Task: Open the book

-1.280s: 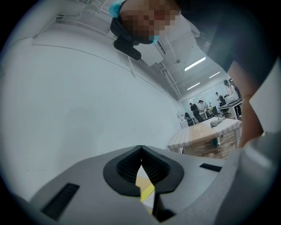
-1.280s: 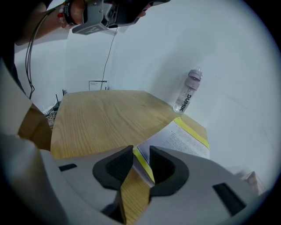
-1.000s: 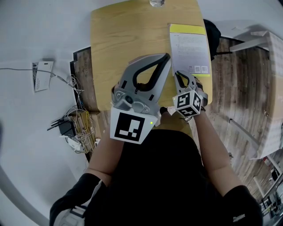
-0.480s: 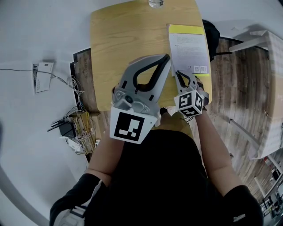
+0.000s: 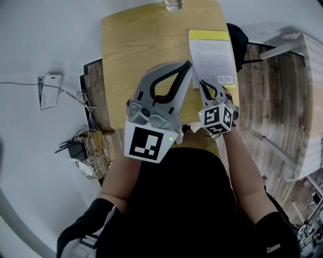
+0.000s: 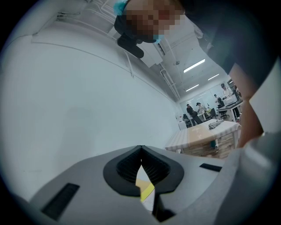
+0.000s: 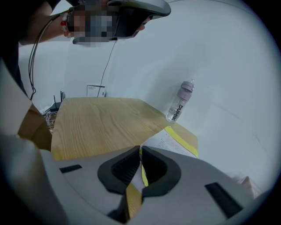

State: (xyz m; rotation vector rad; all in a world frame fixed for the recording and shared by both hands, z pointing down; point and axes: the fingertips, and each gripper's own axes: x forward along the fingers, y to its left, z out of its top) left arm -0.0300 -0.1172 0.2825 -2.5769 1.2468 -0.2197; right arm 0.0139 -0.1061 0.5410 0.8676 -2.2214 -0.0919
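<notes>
Wood first: you have one table (image 5: 141,55), and one book (image 5: 212,53) lies flat on it near the right edge, white cover up, with a yellow band at the far end. One clear bottle (image 5: 173,4) stands at the table's far edge, well apart from the book. You hold two tongs. Your left gripper (image 5: 190,66) is clenched tip to tip and empty, just beside the book's left edge, and its body hides part of the tabletop. Your right gripper (image 5: 202,84) has just been closing to a thin slit, nothing between its jaws, by the book's near corner. Cables (image 5: 86,146) tangle on the floor to the left.
</notes>
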